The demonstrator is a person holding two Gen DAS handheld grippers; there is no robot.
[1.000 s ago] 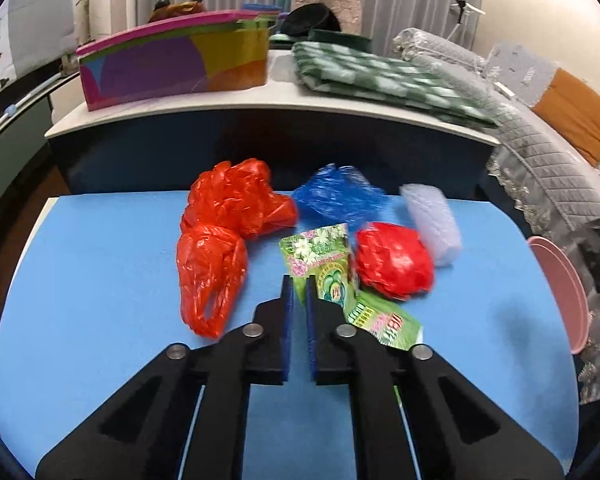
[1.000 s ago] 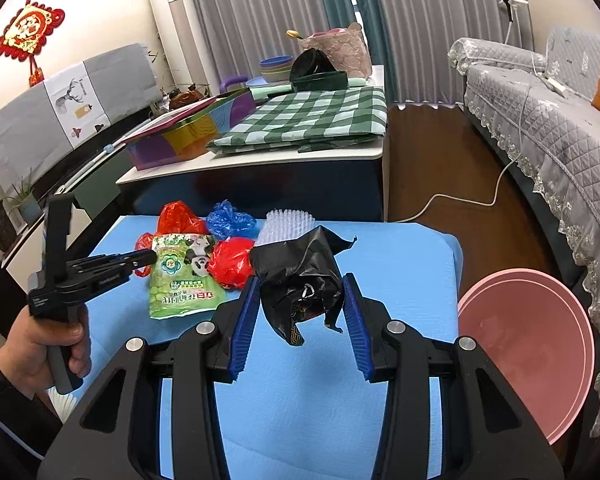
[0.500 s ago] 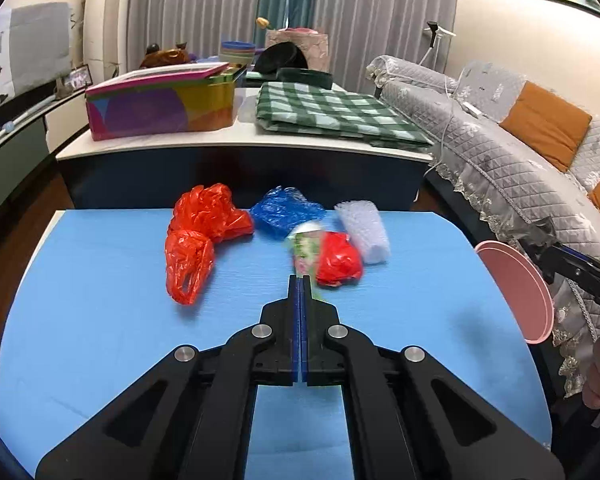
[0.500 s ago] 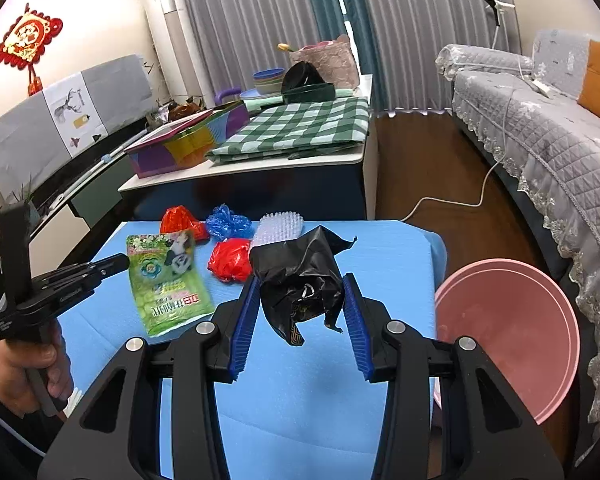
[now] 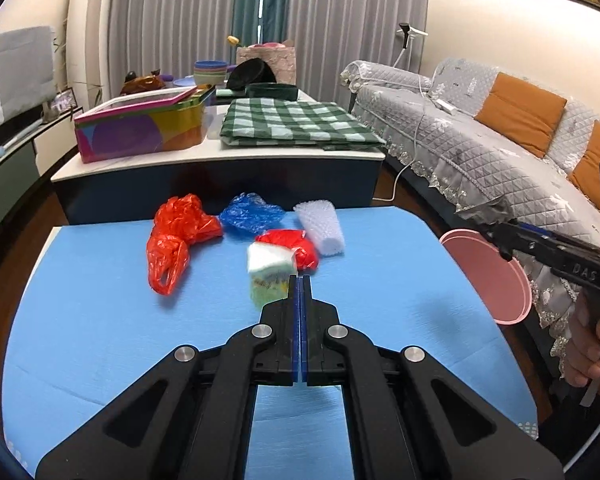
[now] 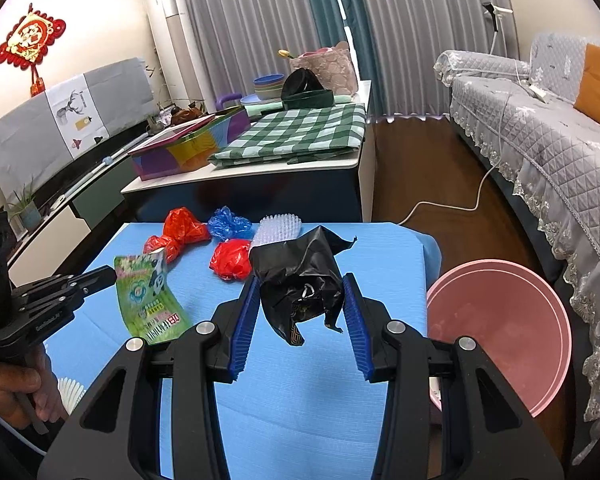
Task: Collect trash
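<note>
We see the left gripper [image 6: 110, 276] with fingers clamped on a green wrapper [image 6: 150, 296]; the right gripper [image 6: 300, 316] has fingers clamped on a black bag [image 6: 296, 272]. Both hang above the blue surface [image 6: 300, 420].

Blue cloth-covered counter [image 6: 340, 420] carries the trash along its far edge: crumpled orange-red plastic bags [image 5: 178, 236] at left, crumpled blue plastic bag [image 5: 252, 216] right of them, white bubble-wrap roll [image 5: 322, 226] further right, small red crumpled bag [image 5: 300, 246] in front. Round pink plastic basin [image 6: 500, 332] sits off the counter's right side, lower down.

Left gripper [image 5: 300, 280] clamped (angled down); right gripper [image 6: 302, 304] gripping.
</note>
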